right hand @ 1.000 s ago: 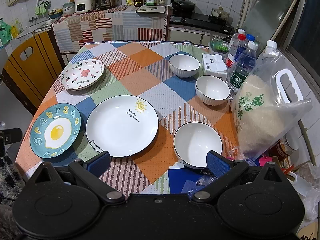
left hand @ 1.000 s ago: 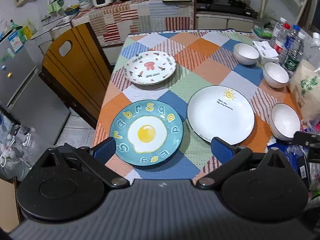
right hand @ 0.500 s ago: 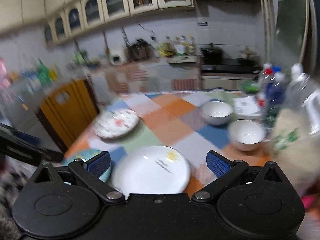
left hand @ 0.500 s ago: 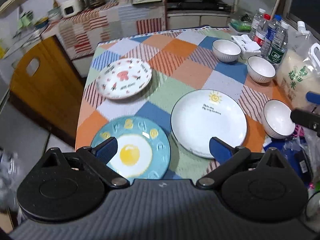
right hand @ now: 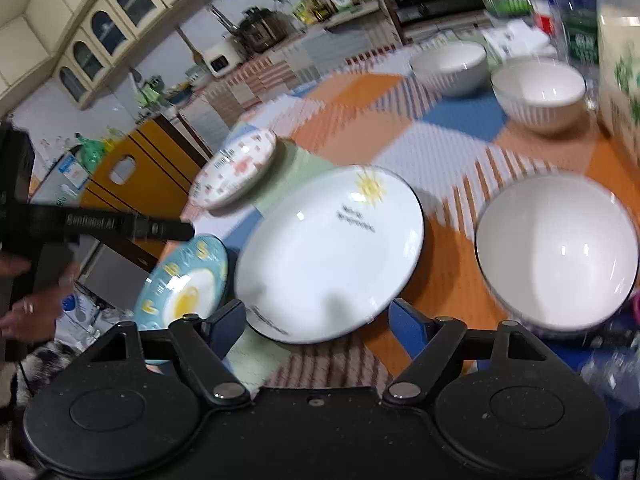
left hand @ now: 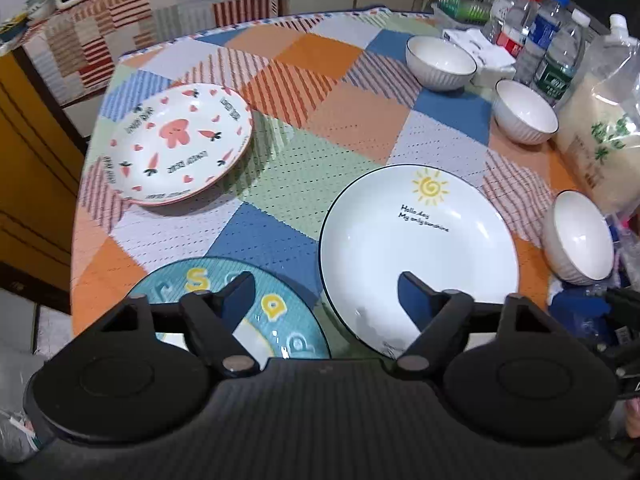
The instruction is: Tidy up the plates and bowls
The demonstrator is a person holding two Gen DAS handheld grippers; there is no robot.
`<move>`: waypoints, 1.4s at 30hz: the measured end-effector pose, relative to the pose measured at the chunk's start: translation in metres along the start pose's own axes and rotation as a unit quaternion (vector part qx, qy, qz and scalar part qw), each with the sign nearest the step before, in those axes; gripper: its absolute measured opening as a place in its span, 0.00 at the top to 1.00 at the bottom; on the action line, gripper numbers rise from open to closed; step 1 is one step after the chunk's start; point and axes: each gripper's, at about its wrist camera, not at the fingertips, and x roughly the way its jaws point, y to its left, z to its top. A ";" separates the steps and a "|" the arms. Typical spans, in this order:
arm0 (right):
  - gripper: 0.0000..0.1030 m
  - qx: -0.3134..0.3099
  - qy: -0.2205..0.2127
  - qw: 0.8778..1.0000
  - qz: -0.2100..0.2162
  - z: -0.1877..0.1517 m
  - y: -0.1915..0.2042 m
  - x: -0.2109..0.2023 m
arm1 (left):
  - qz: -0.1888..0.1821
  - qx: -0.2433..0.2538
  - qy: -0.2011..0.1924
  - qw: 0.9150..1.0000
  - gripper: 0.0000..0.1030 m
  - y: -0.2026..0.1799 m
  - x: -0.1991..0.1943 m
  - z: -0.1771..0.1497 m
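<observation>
Three plates lie on the patchwork tablecloth: a white sun plate (left hand: 416,248) (right hand: 332,252), a teal egg plate (left hand: 248,316) (right hand: 184,284) at the near left, and a carrot-pattern plate (left hand: 176,144) (right hand: 236,168) at the far left. Three white bowls stand down the right side: far (left hand: 440,62) (right hand: 450,66), middle (left hand: 524,112) (right hand: 536,92), near (left hand: 580,240) (right hand: 556,252). My left gripper (left hand: 326,294) is open and empty above the near edges of the egg and sun plates. My right gripper (right hand: 316,320) is open and empty over the sun plate's near rim.
Water bottles (left hand: 544,44), a bag of rice (left hand: 604,132) and a tissue pack (left hand: 480,52) line the table's right edge. A yellow-and-brown chair back (right hand: 132,172) stands left of the table. The left tool's handle (right hand: 104,226) shows at the right view's left side.
Both grippers have moved forward and down toward the table; the plates and bowls look larger. The right view has tilted down from the cabinets. Nothing on the table has moved.
</observation>
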 end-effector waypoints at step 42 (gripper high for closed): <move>0.76 0.018 -0.017 1.000 -0.004 0.019 -0.025 0.041 | -0.050 0.018 0.030 0.998 0.84 0.009 0.067 0.035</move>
